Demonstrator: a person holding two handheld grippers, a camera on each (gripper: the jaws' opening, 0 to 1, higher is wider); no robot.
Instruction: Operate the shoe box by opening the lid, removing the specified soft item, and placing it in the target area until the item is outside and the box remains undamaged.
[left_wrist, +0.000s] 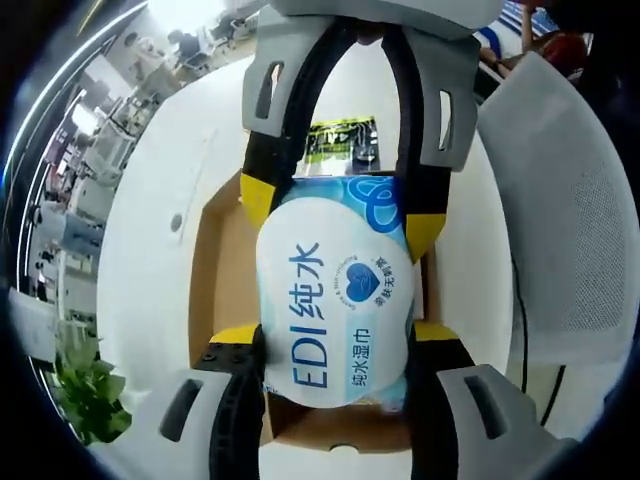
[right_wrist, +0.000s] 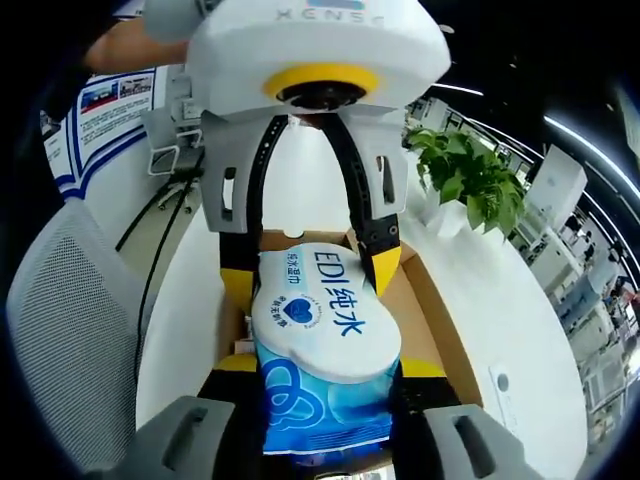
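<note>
Item: pack of wet wipes (left_wrist: 335, 315), soft, blue and white, printed "EDI". Held between both sets of tongs above the open shoe box (left_wrist: 215, 270).

Left tongs (left_wrist: 335, 350): closed on one end of the pack, yellow-tipped jaws pressed to either side.

Right tongs (right_wrist: 325, 375): closed on the opposite end, the blue-printed one, facing the left tongs across the pack. Gripping both ends likely keeps the limp pack from sagging as it comes out.

Shoe box: brown card, lid off, directly beyond the pack on the white round worktop (left_wrist: 180, 130); walls look uncrushed.

Beyond the box: a dark printed packet (left_wrist: 345, 138). Beside the worktop: a white mesh chair (left_wrist: 570, 230); a potted plant (right_wrist: 470, 175).

Status, as judged: lifting out; placement not yet done.
</note>
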